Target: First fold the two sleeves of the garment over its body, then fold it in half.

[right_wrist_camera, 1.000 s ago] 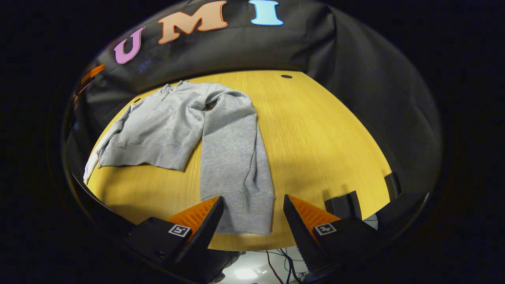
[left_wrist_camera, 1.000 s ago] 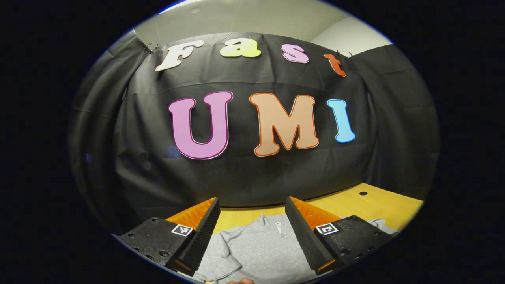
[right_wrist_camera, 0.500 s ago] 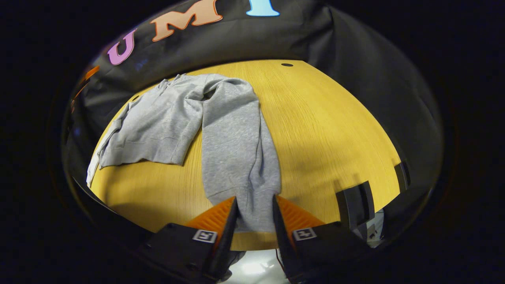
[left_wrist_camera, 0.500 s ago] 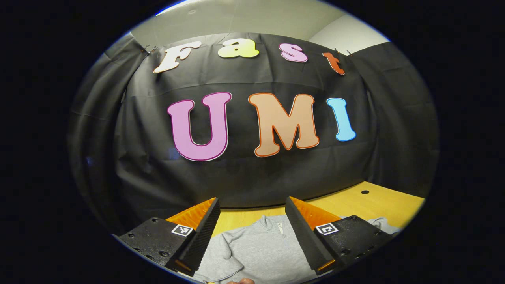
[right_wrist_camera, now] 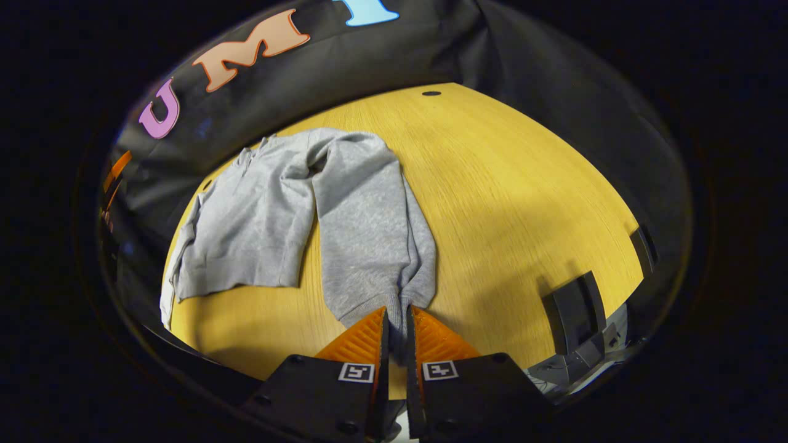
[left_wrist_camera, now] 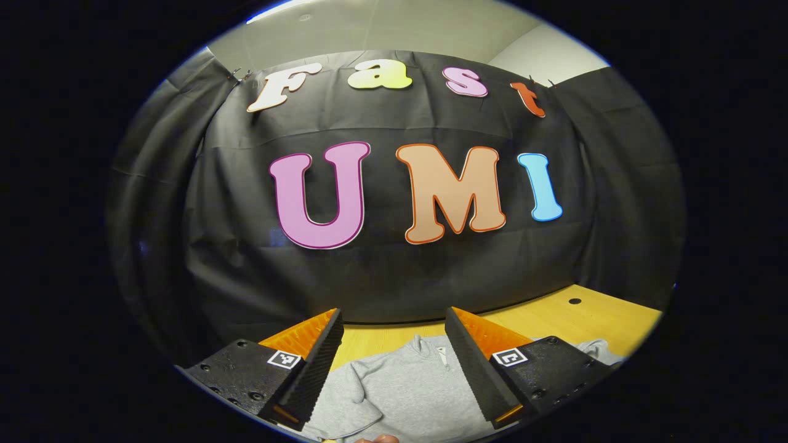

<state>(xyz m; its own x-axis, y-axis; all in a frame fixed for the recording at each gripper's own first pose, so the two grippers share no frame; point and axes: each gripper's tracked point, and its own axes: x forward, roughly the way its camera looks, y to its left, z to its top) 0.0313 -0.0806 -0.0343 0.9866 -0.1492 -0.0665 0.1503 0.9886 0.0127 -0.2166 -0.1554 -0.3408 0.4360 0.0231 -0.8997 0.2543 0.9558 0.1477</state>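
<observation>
Grey fleece sleeve (right_wrist_camera: 372, 234), beside the garment's body (right_wrist_camera: 258, 227) on the bench (right_wrist_camera: 523, 203), is pinched at its cuff by the right gripper (right_wrist_camera: 394, 323), apparently for folding, while the left gripper (left_wrist_camera: 394, 363) hovers spread.

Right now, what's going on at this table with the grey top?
A person is folding a grey sweatshirt on the wooden table. The right gripper is shut on the cuff of one sleeve, which lies stretched toward the table's near edge. The left gripper hangs open above the sweatshirt's collar.
</observation>
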